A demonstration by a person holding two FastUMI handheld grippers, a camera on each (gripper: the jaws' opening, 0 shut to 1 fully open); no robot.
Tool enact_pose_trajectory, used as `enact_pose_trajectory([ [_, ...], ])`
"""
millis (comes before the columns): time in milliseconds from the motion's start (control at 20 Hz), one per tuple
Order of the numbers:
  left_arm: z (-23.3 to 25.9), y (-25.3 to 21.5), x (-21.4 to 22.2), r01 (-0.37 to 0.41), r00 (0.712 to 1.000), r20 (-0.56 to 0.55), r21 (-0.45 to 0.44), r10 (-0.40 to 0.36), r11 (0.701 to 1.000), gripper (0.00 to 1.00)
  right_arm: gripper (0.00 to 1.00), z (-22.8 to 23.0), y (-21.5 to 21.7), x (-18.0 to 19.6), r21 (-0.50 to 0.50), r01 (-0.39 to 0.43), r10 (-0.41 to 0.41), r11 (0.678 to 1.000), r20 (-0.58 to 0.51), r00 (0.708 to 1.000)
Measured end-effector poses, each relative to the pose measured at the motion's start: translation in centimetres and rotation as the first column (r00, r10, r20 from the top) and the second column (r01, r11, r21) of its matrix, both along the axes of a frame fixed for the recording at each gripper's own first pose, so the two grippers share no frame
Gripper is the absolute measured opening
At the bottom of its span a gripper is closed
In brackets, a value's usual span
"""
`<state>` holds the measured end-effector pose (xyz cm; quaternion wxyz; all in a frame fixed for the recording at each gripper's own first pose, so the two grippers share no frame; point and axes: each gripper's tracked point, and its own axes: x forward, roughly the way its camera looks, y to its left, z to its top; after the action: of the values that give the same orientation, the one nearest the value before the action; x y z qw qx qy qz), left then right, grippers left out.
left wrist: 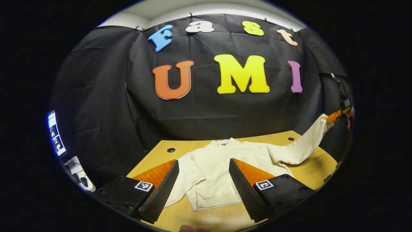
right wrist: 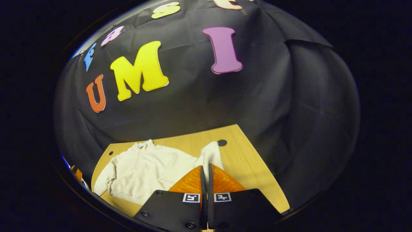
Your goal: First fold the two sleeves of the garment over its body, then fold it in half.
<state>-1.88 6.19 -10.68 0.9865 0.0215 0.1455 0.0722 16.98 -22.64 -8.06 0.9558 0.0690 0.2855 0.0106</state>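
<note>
A cream sweatshirt [left wrist: 222, 167] lies flat on the wooden table [left wrist: 309, 167], collar toward the booth wall. My left gripper [left wrist: 203, 162] hovers open over the lower left part of its body, with nothing between the fingers. The garment's left sleeve [left wrist: 185, 180] rests bent down beside the body. The other sleeve [left wrist: 302, 145] is lifted off the table toward the right, its cuff pinched by my right gripper [left wrist: 338, 114]. In the right gripper view, the right gripper [right wrist: 206, 167] is shut on that sleeve [right wrist: 212, 154], and the sweatshirt's body [right wrist: 145, 174] spreads out to the left.
The table has small round holes [left wrist: 171, 150] near its far edge and ends close to the black cloth wall. A lit screen [left wrist: 54, 133] and a white device [left wrist: 79, 175] sit off the table's left side.
</note>
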Motion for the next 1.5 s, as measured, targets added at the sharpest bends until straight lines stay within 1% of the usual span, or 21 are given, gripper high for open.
enact_pose_trajectory([
  [100,-0.3,2.0,-0.8,-0.035,0.999,-0.002,-0.010,0.035,0.999,0.99,0.00,2.9,4.1,2.9,-0.017,-0.066,0.066,0.998,0.049,0.997],
  [250,-0.6,5.1,-2.1,-0.098,0.995,-0.011,-0.017,0.097,0.995,0.99,0.01,5.5,10.9,6.4,-0.053,-0.176,0.180,0.983,0.098,0.979],
  [350,-0.7,6.5,-2.9,-0.123,0.992,-0.011,-0.026,0.123,0.992,0.99,0.00,5.8,16.3,7.6,-0.055,-0.250,0.255,0.967,0.101,0.962],
  [400,-0.8,7.3,-3.5,-0.136,0.991,-0.015,-0.027,0.136,0.990,0.99,0.00,5.2,19.1,8.5,-0.052,-0.290,0.294,0.956,0.101,0.951],
  [500,-0.8,8.8,-4.5,-0.160,0.987,-0.019,-0.025,0.160,0.987,0.99,0.01,4.6,24.3,8.3,-0.049,-0.361,0.364,0.931,0.092,0.927],
  [650,-1.4,10.4,-5.5,-0.186,0.982,-0.032,-0.025,0.185,0.982,0.99,0.01,1.7,32.1,8.6,-0.057,-0.456,0.459,0.888,0.067,0.886],
  [850,-1.7,12.5,-6.9,-0.202,0.978,-0.049,0.008,0.202,0.979,0.99,0.00,-3.3,40.4,8.7,-0.066,-0.547,0.549,0.835,0.018,0.836],
  [900,-1.8,13.1,-7.2,-0.207,0.977,-0.052,0.018,0.207,0.978,0.99,0.01,-4.8,42.4,8.8,-0.084,-0.573,0.575,0.815,0.003,0.818],
  [1000,-1.9,13.9,-7.7,-0.216,0.975,-0.055,0.022,0.217,0.976,0.99,0.01,-7.9,46.0,8.6,-0.129,-0.630,0.631,0.766,-0.039,0.775],
  [1100,-1.7,14.4,-7.9,-0.229,0.972,-0.052,0.012,0.229,0.973,0.99,0.01,-10.5,49.9,8.3,-0.145,-0.677,0.675,0.722,-0.066,0.735],
  [1250,-2.8,15.1,-8.1,-0.248,0.967,-0.069,-0.018,0.247,0.968,0.99,0.00,-15.0,54.8,8.0,-0.180,-0.725,0.718,0.665,-0.116,0.687],
  [1300,-3.0,15.1,-8.1,-0.250,0.966,-0.078,-0.025,0.248,0.968,0.99,0.00,-17.0,56.0,8.0,-0.195,-0.733,0.720,0.652,-0.144,0.679],
  [1350,-3.2,15.2,-8.1,-0.253,0.965,-0.082,-0.028,0.250,0.967,0.99,0.01,-18.9,57.1,8.2,-0.214,-0.732,0.715,0.647,-0.164,0.680],
  [1400,-3.4,15.4,-8.0,-0.254,0.964,-0.089,-0.027,0.251,0.967,0.99,0.01,-20.7,58.0,8.3,-0.217,-0.729,0.707,0.649,-0.180,0.684],
  [1500,-3.8,16.0,-7.8,-0.253,0.963,-0.103,-0.017,0.250,0.967,0.99,0.01,-23.5,58.8,8.2,-0.204,-0.714,0.683,0.669,-0.210,0.700],
])
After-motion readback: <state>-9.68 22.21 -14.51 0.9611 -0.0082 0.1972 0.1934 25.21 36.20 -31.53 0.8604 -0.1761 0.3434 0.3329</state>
